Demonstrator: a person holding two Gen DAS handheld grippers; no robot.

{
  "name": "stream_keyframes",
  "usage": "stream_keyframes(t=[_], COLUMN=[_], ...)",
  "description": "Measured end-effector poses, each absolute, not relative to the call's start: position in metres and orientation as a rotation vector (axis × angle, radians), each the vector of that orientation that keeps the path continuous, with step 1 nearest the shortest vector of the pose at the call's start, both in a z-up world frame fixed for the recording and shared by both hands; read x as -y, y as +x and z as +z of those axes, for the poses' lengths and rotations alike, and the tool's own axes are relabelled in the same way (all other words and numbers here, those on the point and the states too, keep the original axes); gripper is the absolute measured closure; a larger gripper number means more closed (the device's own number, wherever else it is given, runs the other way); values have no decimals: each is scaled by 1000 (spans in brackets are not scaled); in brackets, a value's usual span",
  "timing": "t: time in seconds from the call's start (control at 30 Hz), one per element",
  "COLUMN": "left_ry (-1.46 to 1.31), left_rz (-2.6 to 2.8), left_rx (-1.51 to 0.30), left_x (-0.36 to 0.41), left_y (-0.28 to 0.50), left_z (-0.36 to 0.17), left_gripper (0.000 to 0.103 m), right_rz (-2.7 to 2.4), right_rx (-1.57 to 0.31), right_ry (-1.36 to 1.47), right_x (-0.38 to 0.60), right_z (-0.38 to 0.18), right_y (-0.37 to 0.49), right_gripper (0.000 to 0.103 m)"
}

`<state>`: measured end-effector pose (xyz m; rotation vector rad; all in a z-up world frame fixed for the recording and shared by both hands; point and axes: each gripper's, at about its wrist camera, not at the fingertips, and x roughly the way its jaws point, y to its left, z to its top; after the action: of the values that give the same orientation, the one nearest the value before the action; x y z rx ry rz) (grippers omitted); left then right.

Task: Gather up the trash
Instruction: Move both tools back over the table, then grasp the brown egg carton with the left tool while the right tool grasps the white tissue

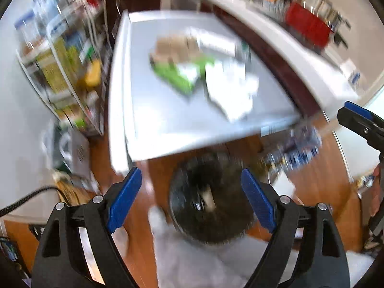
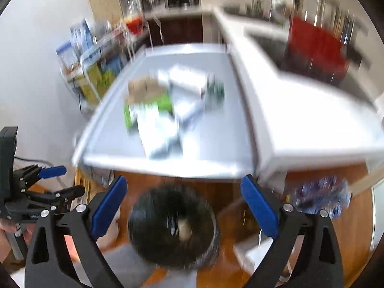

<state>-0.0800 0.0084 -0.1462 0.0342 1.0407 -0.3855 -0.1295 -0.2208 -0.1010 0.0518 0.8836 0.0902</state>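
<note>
Hovering above the round black bin (image 1: 206,199) on the wooden floor, the left gripper (image 1: 192,199) and right gripper (image 2: 183,206) both gape wide, holding nothing. Beyond the bin, up on the pale grey desk (image 2: 216,144), lies the blurred heap of white, green and brown paper trash (image 2: 165,105) (too smeared to sort). It sits straight ahead of both; neither looks clearly nearer.

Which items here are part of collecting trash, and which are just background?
Job:
paper and packaging pile on the table
black bin on the floor
left gripper, open
right gripper, open

Background:
shelf rack
red container
counter
</note>
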Motion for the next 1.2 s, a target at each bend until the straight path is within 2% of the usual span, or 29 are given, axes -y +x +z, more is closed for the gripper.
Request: stream_keyframes(t=[0.07,0.1,0.27,0.57,0.77,1.2], left_ry=[38,36,-18,-13,9,33], left_rz=[-359,-345,-269,-180,-177,-229], left_rx=[-977,-952,-814,-704,-745,-882], left_x=[-7,-7,-14,-29,-33,-37], left_y=[-72,-68,-49,-27,-11,36], left_z=[-125,-116,-70,-39,-51,-92], left_gripper=[17,13,6,5,5,5], right_rz=[93,92,65,65,75,96], right_rx=[-832,-805,-712,-656,-731,-990], right_ry=[44,39,17,66,42,117], right_x=[218,216,209,205,192,175], right_z=[-84,-75,-45,-24,-53,-157], right_y=[-123,-119,-100,-73,-58,-11], right_gripper=[5,5,4,4,4,4])
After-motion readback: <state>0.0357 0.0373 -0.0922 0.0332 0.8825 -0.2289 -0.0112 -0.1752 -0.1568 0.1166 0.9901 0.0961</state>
